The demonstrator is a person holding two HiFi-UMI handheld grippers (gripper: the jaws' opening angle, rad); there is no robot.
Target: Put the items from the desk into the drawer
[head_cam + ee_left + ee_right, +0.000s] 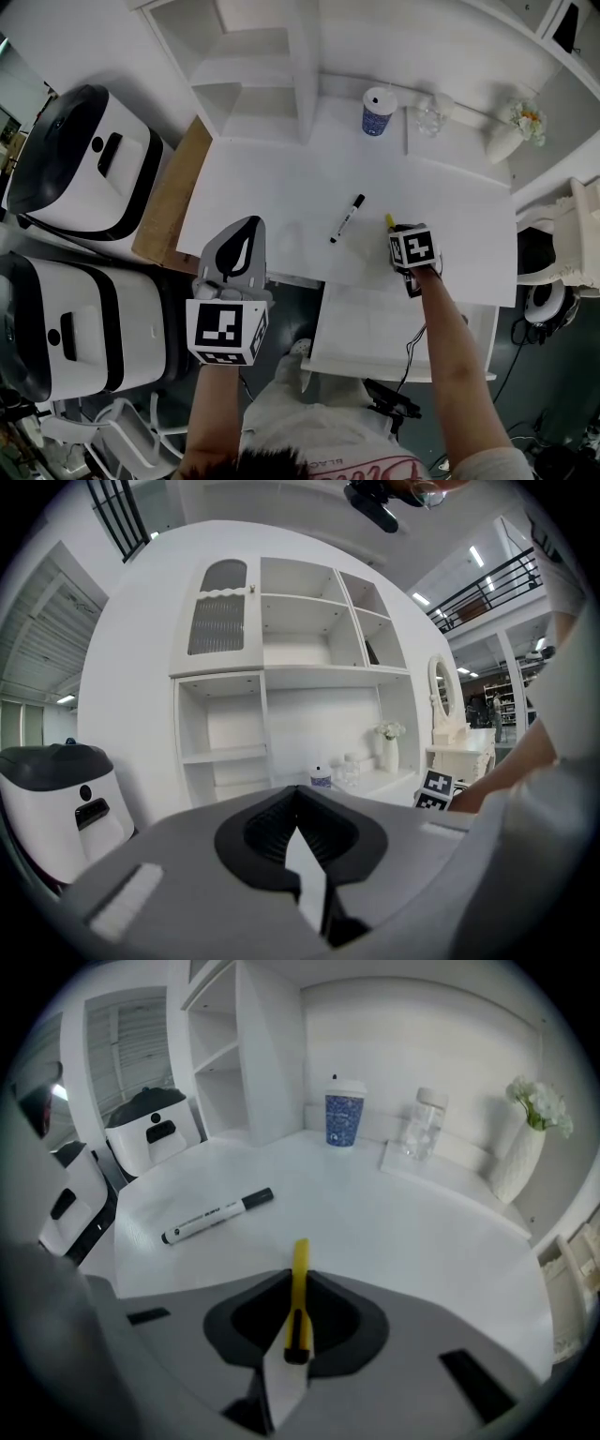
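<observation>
A yellow pen (389,221) lies on the white desk (281,187) near its front edge, and my right gripper (397,234) is down on it. In the right gripper view the pen (300,1255) runs lengthwise between the jaws of that gripper (298,1279), which are shut on it. A black-capped white marker (347,217) lies loose just to the left, also seen as the marker (217,1215). The white drawer (366,328) stands pulled open below the desk's front edge. My left gripper (248,225) hovers off the desk's front left corner, shut and empty (298,803).
A blue paper cup (379,111), a glass jar (428,117) and a vase of flowers (514,131) stand along the back of the desk. White shelves (253,75) rise at the back left. Two white-and-black appliances (84,159) sit to the left of the desk.
</observation>
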